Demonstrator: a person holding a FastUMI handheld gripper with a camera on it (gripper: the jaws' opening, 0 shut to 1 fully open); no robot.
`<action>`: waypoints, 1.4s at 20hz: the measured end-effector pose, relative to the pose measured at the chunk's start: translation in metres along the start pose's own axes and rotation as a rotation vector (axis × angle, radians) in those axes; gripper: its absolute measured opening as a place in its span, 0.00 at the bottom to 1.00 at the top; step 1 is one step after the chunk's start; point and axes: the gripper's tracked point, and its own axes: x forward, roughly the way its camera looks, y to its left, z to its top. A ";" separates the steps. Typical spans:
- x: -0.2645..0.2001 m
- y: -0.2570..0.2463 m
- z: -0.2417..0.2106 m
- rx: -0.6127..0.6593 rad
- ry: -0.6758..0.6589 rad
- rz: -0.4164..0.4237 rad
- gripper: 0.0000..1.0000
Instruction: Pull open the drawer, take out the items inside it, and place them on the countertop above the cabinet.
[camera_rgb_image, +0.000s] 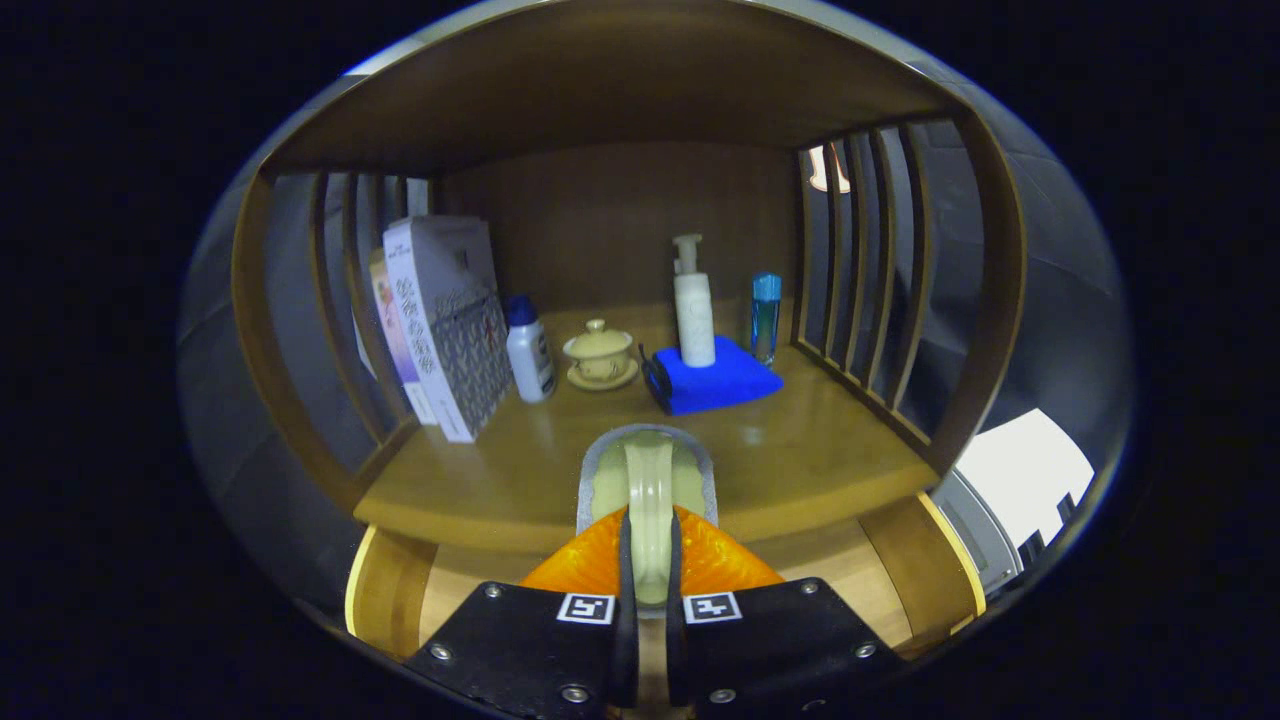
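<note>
The two black fingers of the gripper (650, 610) pinched a pale green, flat-edged ceramic piece with a grey rim (648, 490), held upright between them, with an orange translucent object (715, 560) just behind it on both sides. The piece hung over the front edge of the wooden table (800, 460) of the slatted cabinet, above the open wooden drawer (385, 590). Further back on the table stood a white patterned box (450, 320), a small white bottle with a blue cap (528, 350), a pale lidded teacup on a saucer (600, 355), a white pump bottle (693, 305) on a blue cloth (715, 380), and a slim blue bottle (765, 315).
</note>
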 end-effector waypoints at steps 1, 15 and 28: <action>0.010 0.000 0.008 0.013 -0.017 0.007 0.11; 0.101 -0.001 0.021 0.021 -0.064 0.077 0.25; -0.061 -0.005 0.049 0.062 -0.354 0.151 0.95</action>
